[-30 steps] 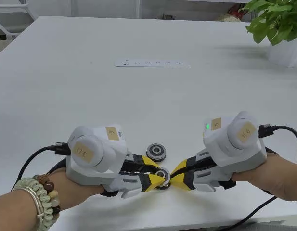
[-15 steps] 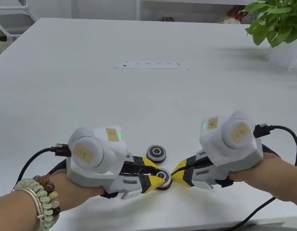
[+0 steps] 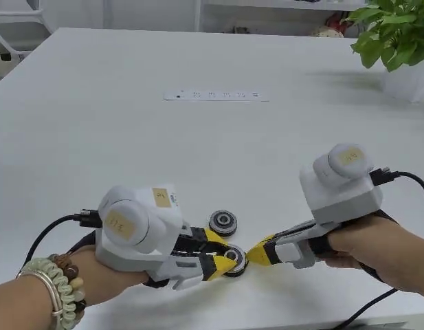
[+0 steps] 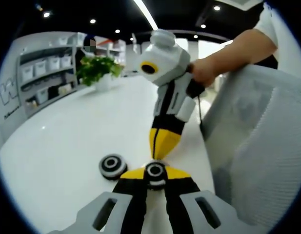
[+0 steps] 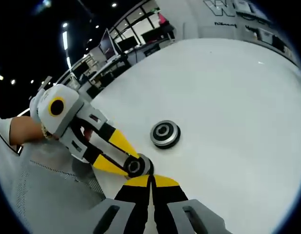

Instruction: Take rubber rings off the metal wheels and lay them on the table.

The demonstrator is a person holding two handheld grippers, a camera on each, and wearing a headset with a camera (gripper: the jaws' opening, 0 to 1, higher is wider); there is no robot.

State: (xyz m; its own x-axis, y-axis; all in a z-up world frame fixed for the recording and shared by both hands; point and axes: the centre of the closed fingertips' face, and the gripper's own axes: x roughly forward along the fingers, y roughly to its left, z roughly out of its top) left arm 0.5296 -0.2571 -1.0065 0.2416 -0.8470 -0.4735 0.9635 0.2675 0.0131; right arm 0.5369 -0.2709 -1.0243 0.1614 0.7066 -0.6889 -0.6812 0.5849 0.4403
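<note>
The right gripper [image 3: 257, 256] has tipped upward, its jaws pressed together at the rim of the wheel [image 3: 233, 260], which the left gripper [image 3: 222, 262] clamps at lower centre. No ring lies on the table [image 3: 129, 144] yet. The second wheel [image 3: 223, 221], just above, wears its ring [image 5: 176, 137].

The surface [image 3: 129, 137] is seen as plain white. The left gripper [image 3: 224, 254] and right gripper [image 3: 254, 256] are cased in pale grey-white, tan-labelled, their jaws banded black and tipped yellow. The gripped wheel [image 3: 233, 260] and loose wheel [image 3: 223, 221] are silver, ringed black.
</note>
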